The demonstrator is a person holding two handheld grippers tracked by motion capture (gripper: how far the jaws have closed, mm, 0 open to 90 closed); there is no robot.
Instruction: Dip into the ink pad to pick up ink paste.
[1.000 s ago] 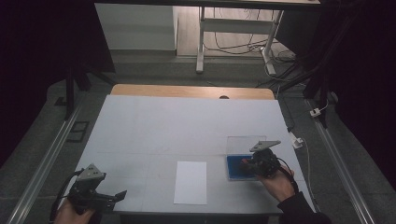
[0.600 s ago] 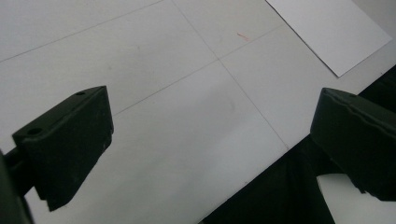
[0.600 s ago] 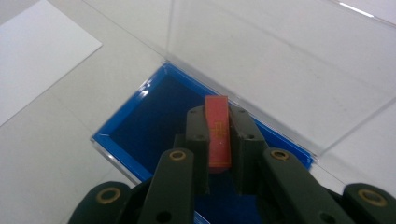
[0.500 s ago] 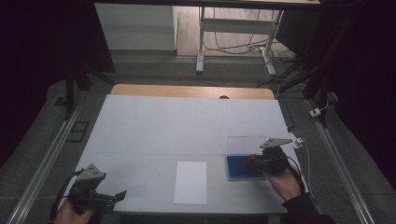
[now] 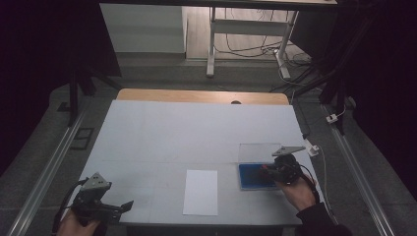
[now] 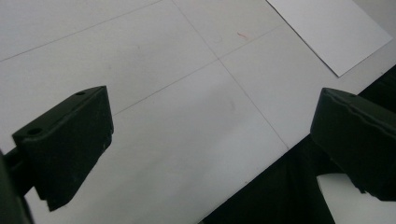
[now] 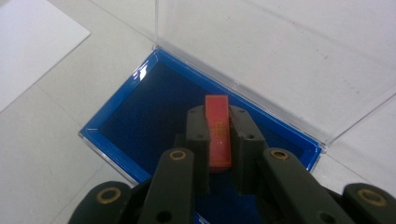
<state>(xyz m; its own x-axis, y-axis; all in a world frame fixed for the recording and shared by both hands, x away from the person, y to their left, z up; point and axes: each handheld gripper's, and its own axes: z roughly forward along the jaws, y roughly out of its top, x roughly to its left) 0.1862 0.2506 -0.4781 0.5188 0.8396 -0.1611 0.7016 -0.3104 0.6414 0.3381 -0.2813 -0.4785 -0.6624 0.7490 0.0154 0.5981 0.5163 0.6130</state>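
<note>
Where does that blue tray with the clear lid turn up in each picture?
High view: the blue tray lies lower right of centre, beside the right tongs.
Left gripper view: not in it.
Right gripper view: its blue rim sits mid-picture, under tongs clamping a red piece.
Shared landmark: the white paper sheet.

Flat red block [image 7: 218,130], on edge, over blue-lined box [image 7: 140,112], its clear lid [image 7: 280,60] upright
</note>
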